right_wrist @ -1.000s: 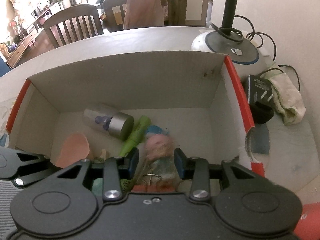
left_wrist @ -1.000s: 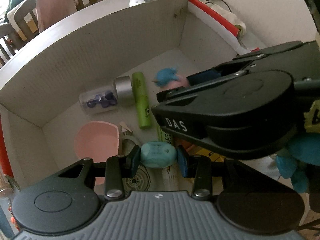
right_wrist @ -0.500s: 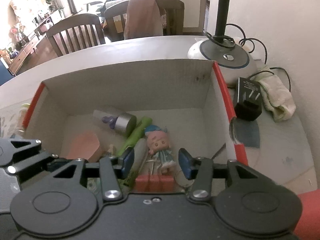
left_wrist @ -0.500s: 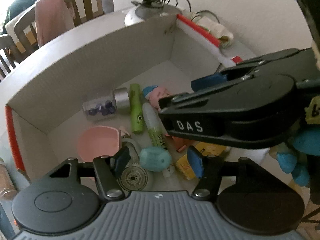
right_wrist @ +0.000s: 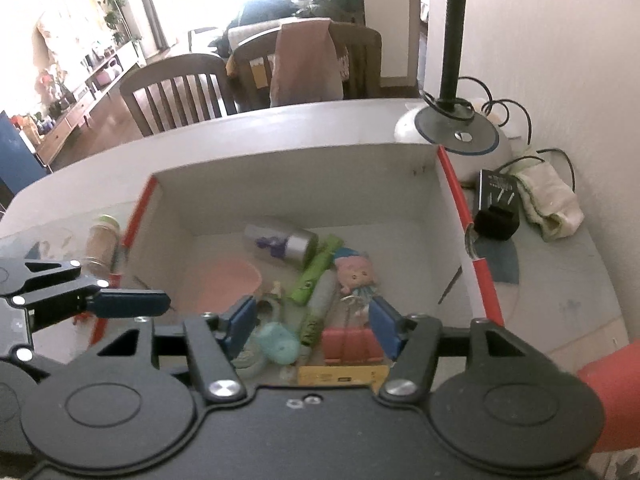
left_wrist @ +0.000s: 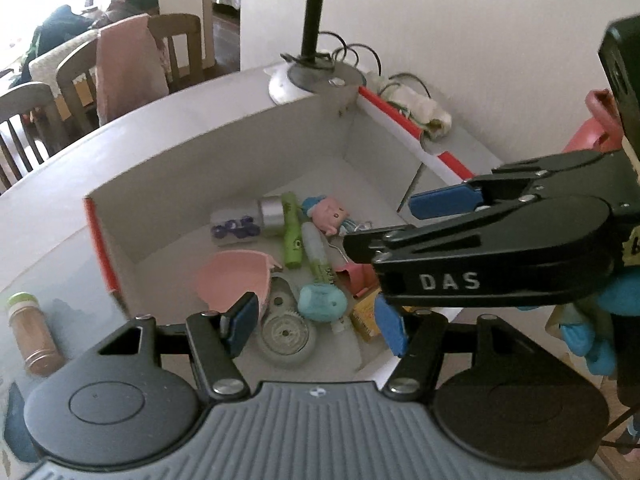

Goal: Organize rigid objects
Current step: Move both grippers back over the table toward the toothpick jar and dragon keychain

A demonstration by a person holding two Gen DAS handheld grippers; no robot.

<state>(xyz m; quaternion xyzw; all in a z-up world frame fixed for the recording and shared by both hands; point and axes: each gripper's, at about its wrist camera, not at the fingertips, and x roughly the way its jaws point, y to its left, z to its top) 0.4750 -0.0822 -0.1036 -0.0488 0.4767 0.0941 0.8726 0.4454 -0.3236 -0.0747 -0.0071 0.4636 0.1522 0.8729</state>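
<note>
A white cardboard box (left_wrist: 224, 168) with red edges holds several small things: a teal egg-shaped toy (left_wrist: 322, 303), a pink-haired doll (left_wrist: 330, 213), a green tube (left_wrist: 291, 232), a clear jar with a silver lid (left_wrist: 244, 225), a pink bowl (left_wrist: 234, 280) and a red clip (right_wrist: 352, 345). My left gripper (left_wrist: 316, 326) is open and empty above the box's near side. My right gripper (right_wrist: 314, 330) is open and empty above the box; it crosses the left wrist view (left_wrist: 480, 248) from the right. The doll (right_wrist: 354, 276) and teal toy (right_wrist: 280, 346) lie on the box floor.
A brown spice bottle (left_wrist: 34, 338) lies on the table left of the box. A lamp base (right_wrist: 456, 136), a black power adapter (right_wrist: 496, 208) and a cloth (right_wrist: 550, 200) sit behind and right of the box. Chairs stand beyond the table.
Both grippers have opened, letting go of the teal toy and the doll, which now lie in the box. Both grippers have risen and pulled back from the box.
</note>
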